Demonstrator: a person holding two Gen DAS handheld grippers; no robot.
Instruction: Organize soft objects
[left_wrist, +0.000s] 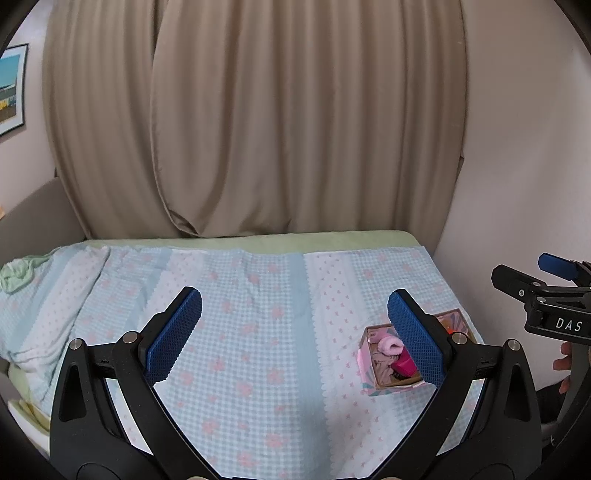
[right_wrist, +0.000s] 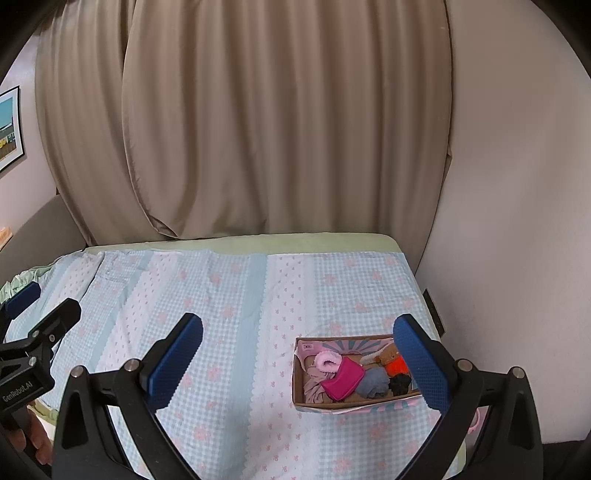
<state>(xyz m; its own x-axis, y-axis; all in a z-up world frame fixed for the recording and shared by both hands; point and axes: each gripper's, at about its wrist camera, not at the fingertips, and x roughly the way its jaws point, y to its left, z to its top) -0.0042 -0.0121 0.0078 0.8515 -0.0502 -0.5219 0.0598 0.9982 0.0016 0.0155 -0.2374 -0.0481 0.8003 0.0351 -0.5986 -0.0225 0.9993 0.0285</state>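
soft things (right_wrist: 347, 380) already fill the box (right_wrist: 351, 406); both grippers, left (left_wrist: 293, 332) and right (right_wrist: 297, 354), hang released and empty, so sorting looks finished, leaving only withdrawal.

bedspread (right_wrist: 236, 332): matt woven cloth | box (right_wrist: 354, 404): cardboard (printed paper outside) | curtain (right_wrist: 258, 129): smooth cloth

Bed (right_wrist: 229, 332) w/ box (right_wrist: 354, 404), maybe cardboard.
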